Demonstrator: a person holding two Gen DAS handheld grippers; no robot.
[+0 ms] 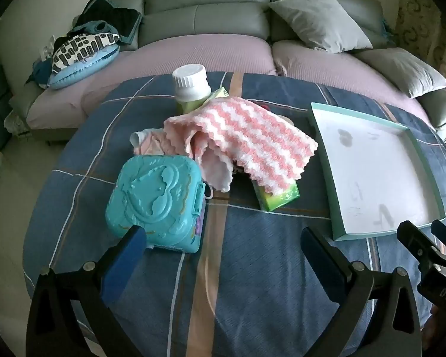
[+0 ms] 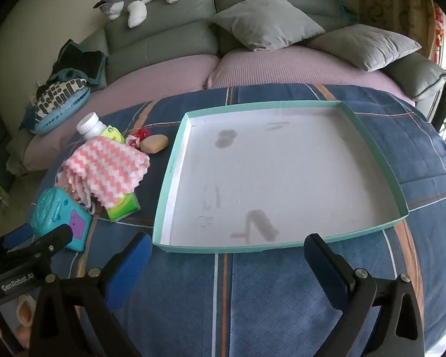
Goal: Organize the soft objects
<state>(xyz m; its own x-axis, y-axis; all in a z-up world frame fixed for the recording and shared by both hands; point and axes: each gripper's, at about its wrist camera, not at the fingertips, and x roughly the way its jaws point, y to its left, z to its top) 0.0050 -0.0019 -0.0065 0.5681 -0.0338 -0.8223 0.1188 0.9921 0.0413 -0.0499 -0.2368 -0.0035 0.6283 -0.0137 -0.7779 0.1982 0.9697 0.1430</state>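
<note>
Starting sort: both tongs spread wide, nothing between pads. Left gripper (image 1: 223, 250) hovers over blue plaid cloth (image 1: 252, 282); pink-white striped towel (image 1: 246, 136) lies ahead of it, draped over green box (image 1: 282, 199), touching white-capped bottle (image 1: 190, 86). Teal plastic case (image 1: 154, 202) just beside its left finger. Right gripper (image 2: 232, 253) faces empty teal-rimmed tray (image 2: 371, 145). Advice: approach towel from above, pinch bunched fold near middle, avoid snagging box or tipping bottle, lift clear before moving toward tray.
</note>
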